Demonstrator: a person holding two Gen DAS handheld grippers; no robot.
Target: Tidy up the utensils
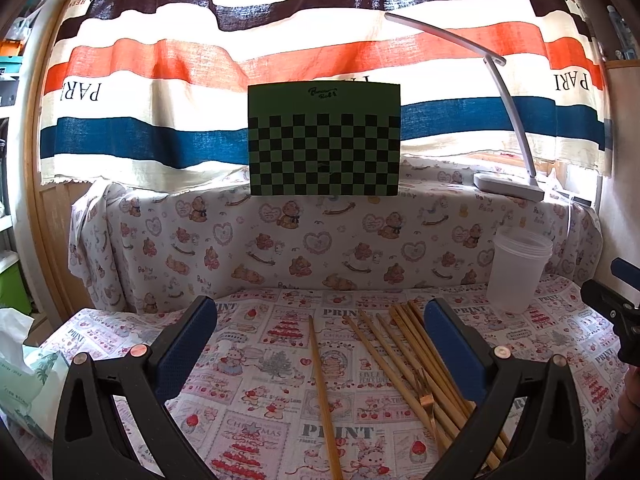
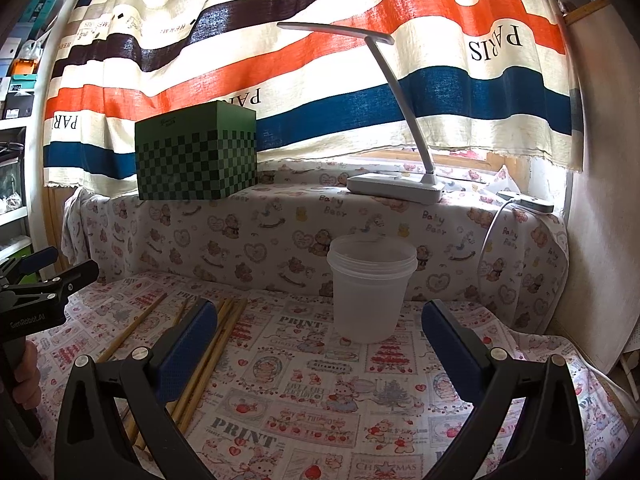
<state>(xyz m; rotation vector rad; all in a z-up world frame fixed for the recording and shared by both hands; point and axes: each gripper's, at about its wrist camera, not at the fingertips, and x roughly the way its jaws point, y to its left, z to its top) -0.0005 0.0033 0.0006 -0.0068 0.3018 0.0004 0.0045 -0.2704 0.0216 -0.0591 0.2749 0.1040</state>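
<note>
Several bamboo chopsticks (image 1: 420,360) lie on the printed tablecloth (image 1: 260,360), with one single chopstick (image 1: 320,380) apart to their left. A small copper-coloured fork (image 1: 426,398) rests on top of the bunch. My left gripper (image 1: 320,308) hovers open just above them, and its right finger hides part of the bunch. A translucent plastic cup (image 2: 370,292) stands upright straight ahead of my right gripper (image 2: 320,312), which is open with nothing in it. In the right wrist view the chopsticks (image 2: 224,332) lie to the left, partly behind the left finger.
A green checkered box (image 1: 324,140) and a white desk lamp (image 2: 394,188) stand on the raised ledge behind. A tissue pack (image 1: 24,380) sits at the table's left edge. A white cable (image 2: 490,232) hangs at the right. A hand (image 2: 24,372) holds the left gripper's handle.
</note>
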